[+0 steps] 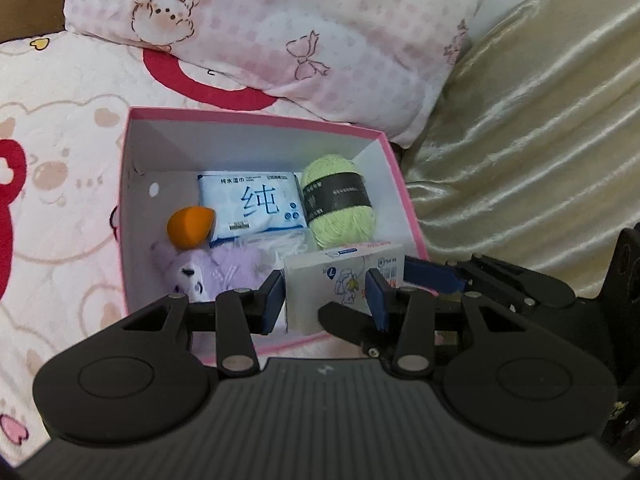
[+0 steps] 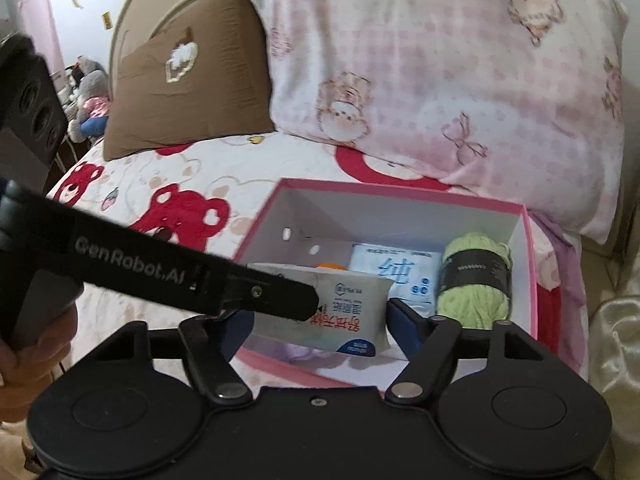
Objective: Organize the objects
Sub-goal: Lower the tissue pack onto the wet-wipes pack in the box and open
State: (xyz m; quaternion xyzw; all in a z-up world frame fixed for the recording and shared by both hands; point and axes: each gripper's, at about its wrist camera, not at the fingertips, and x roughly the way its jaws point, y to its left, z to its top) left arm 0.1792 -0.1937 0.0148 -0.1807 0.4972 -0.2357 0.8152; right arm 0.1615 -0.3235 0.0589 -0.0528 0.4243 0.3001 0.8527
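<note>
The tissue pack [image 1: 344, 280] hangs over the near edge of the pink box [image 1: 260, 118], around six o'clock of the opening, and both tools are on it! The left gripper [image 1: 326, 300] has its blue pads pressed against the pack's two sides, so it is clamped on. The right gripper [image 2: 320, 320] also brackets the pack [image 2: 340, 312]; one pad sits against its right end, the other is hidden behind the left tool's arm, so whether it truly squeezes I cannot tell. Two tools on one soft pack probably keeps it level while it goes in.

Inside, the space is filling up. A wet-wipe packet [image 1: 252, 204] lies flat at twelve o'clock, a ball of green yarn [image 1: 338, 204] stands at two o'clock against the right wall, an orange sponge [image 1: 190, 226] rests at nine, and a purple plush toy [image 1: 216, 272] is slumped at seven. The free spot looks to be the near right corner, under the pack.

The box sits on a bear-print bedspread [image 1: 60, 160], with a pink pillow [image 1: 280, 24] beyond it.
</note>
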